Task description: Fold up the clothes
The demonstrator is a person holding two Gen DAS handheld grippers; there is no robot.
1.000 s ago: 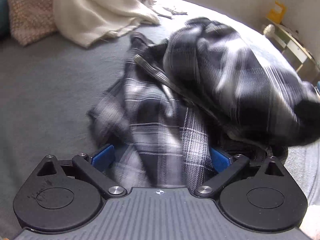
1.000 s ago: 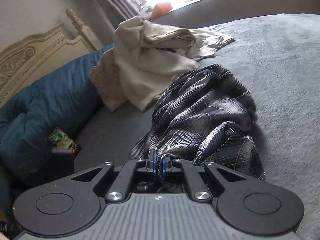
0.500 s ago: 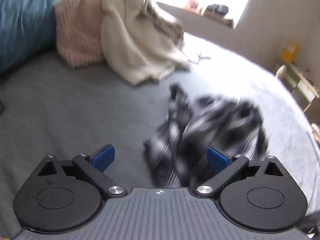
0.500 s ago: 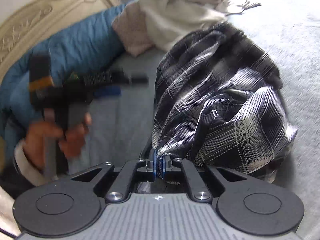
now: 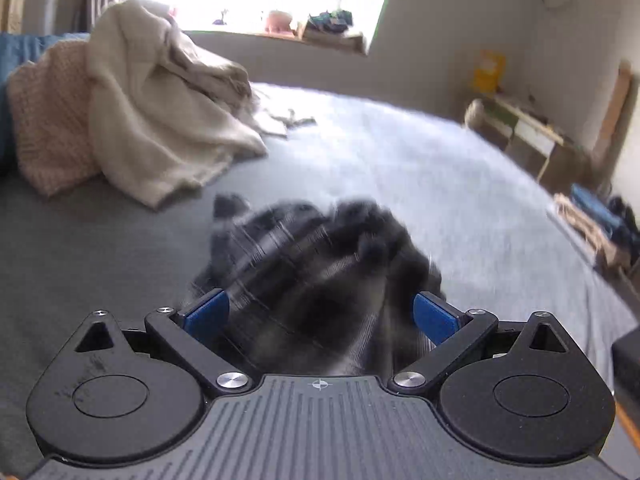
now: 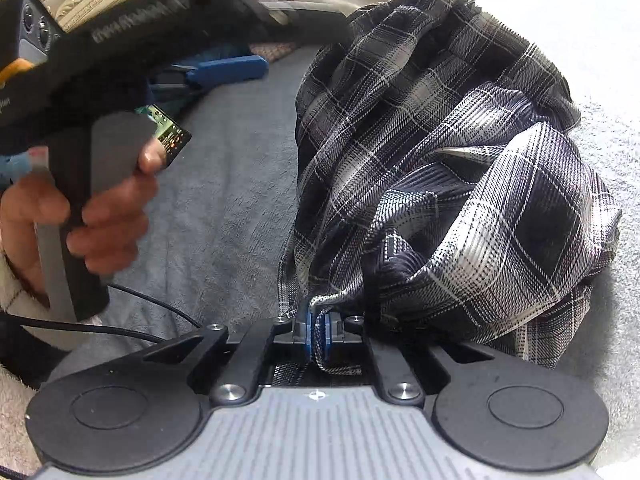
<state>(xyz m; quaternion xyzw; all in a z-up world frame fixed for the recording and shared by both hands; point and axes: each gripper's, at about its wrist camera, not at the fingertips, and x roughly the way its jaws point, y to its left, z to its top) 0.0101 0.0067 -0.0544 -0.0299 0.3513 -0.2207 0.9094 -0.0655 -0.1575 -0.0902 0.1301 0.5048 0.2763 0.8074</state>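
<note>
On the grey bed [image 5: 420, 168] the plaid shirt [image 6: 440, 152] lies bunched, trailing ahead and rightward from the right hand-held gripper [image 6: 316, 334], which pinches its edge. The left hand-held gripper [image 5: 320, 312] hovers spread, empty, with the blurred heap just ahead.

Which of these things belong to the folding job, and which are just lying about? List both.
In the job: plaid shirt, right gripper clamped on its edge, left gripper open.

Lying about: cream blanket, pink knit, blue pillow.
</note>
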